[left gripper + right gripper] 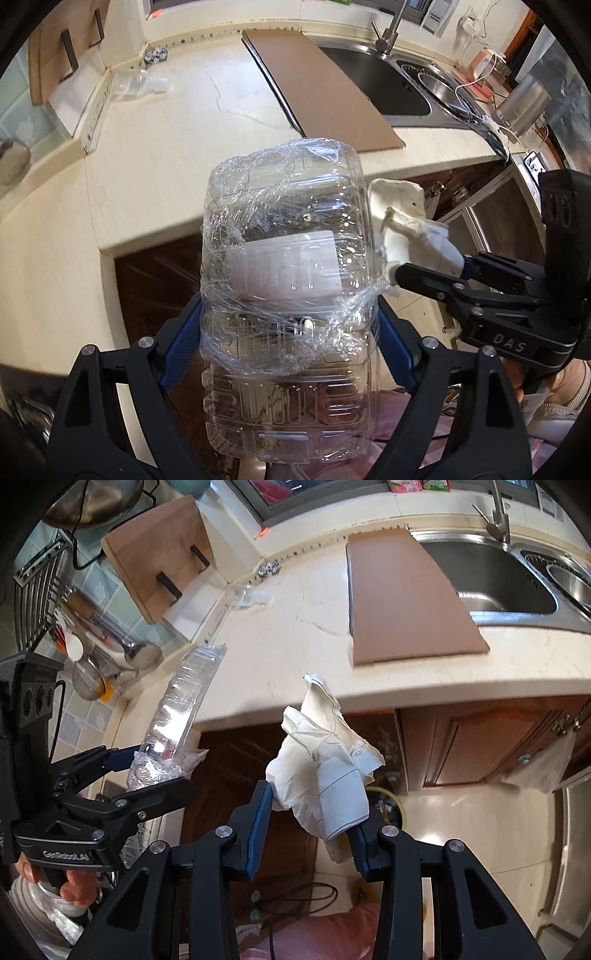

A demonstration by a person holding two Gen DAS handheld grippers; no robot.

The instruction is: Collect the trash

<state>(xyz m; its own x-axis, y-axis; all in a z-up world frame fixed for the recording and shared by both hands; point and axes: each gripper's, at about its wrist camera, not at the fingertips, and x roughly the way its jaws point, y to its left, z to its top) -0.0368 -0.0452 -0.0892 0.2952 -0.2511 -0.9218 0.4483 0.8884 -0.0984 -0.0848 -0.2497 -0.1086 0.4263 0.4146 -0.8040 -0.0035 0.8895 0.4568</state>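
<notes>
Left wrist view, left hand-held gripper (288,332) clamping ribbed clear clamshell (286,258), right hand-held gripper (310,834) pinching crumpled tissue (325,768)

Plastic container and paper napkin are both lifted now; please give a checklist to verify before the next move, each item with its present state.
1. Left gripper clamps the clear plastic container from both sides: ok.
2. Cling film stays wrapped on the container, no loose end trailing: cannot tell.
3. Right gripper holds the crumpled paper napkin: ok, though it is pinched only at its lower end.
4. Both items are off the countertop: ok.
5. Bin or trash bag is located: cannot tell; none is clearly visible.
6. Countertop is free of trash: not ok; a crumpled clear plastic piece remains near the wall.
</notes>
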